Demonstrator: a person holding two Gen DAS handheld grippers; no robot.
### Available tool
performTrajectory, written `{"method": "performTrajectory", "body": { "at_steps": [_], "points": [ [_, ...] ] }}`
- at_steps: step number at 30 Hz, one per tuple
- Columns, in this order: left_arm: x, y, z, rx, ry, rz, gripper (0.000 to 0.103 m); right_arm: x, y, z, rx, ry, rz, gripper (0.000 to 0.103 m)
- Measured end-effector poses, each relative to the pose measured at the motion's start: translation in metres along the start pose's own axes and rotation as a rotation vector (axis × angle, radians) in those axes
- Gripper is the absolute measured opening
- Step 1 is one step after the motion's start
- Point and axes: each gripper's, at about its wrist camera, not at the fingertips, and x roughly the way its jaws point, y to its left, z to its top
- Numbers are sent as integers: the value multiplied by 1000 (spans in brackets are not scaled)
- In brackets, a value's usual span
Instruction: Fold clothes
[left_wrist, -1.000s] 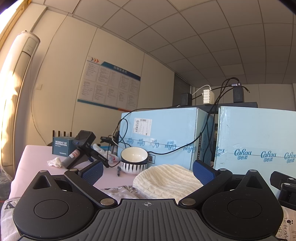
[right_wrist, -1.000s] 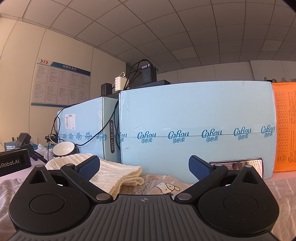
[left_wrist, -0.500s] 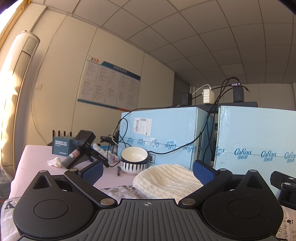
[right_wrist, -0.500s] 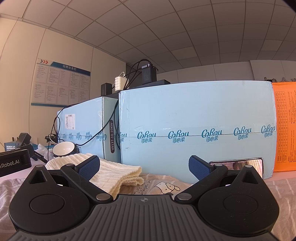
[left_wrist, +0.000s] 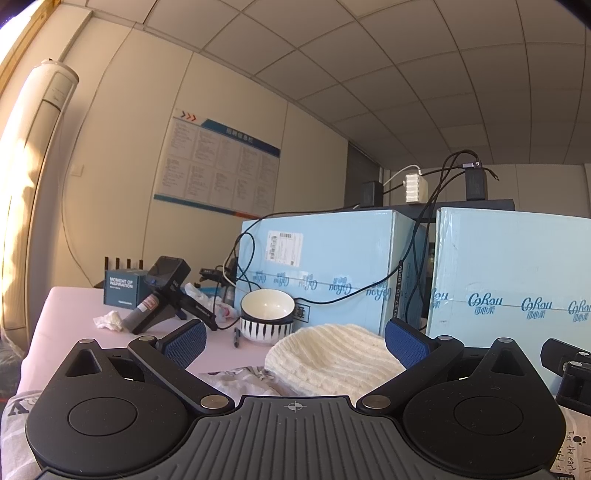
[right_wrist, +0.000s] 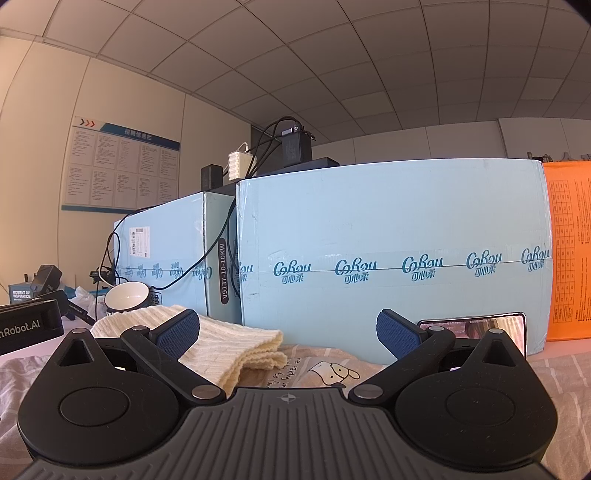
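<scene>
Cream ribbed knit garment (right_wrist: 221, 343), folded, lies on top of a grey printed garment (right_wrist: 325, 369) with cartoon animal print, spread flat on the table.

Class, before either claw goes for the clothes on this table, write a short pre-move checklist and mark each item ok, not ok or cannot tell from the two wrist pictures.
1. Left claw open and holding nothing: ok.
2. Right claw open and holding nothing: ok.
3. Cream knit sweater lying in front of both claws, within view: ok.
4. Sweater already folded neatly: cannot tell; it lies bunched in layers on the printed grey cloth.
5. Breakables away from the clothes: not ok; a striped bowl stands just behind the sweater.
6. Loose cables away from the work area: not ok; a black cable hangs across the blue box down near the bowl.
</scene>
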Motion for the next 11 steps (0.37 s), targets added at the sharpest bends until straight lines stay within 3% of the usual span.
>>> {"method": "performTrajectory", "body": {
  "at_steps": [11],
  "points": [
    [1, 0, 0, 1, 1, -1, 103, 0, 0, 0, 2, 2, 0, 103]
  ]
}}
